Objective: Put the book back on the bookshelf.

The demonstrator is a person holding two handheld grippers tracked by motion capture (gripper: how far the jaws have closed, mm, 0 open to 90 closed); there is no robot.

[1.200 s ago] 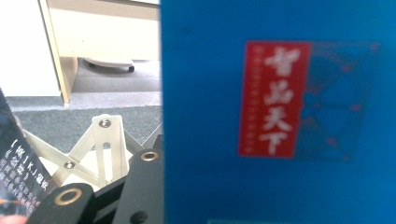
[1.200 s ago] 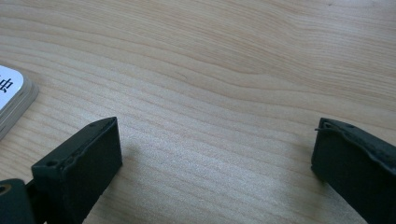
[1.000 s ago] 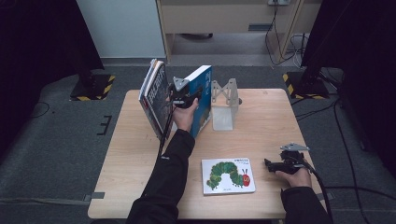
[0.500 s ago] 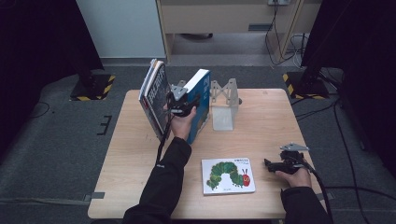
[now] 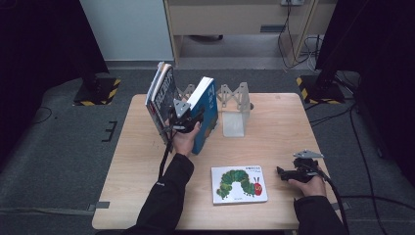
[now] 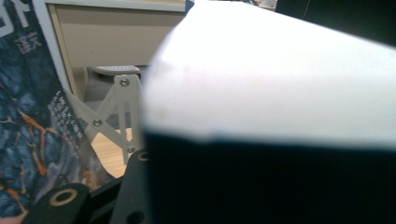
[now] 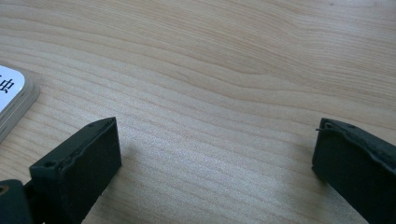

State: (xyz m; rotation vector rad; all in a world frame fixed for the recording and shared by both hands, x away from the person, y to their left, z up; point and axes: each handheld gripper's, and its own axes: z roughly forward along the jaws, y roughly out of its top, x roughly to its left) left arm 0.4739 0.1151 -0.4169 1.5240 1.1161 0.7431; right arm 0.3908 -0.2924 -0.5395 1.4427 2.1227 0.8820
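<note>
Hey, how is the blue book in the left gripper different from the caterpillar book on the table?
The blue book stands on edge, tilted, while the caterpillar book lies flat with its cover up. The left gripper is clamped on the blue book; the caterpillar book lies free, with the right gripper open beside it. The blue book's cover is plain blue; the caterpillar book's is white with a green caterpillar. Both are on the wooden table.

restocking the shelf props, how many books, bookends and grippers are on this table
books: 3, blue book held upright, dark-covered book leaning, caterpillar book lying flat
bookends: 2, and
grippers: 2, left gripper, right gripper
total: 7
</note>
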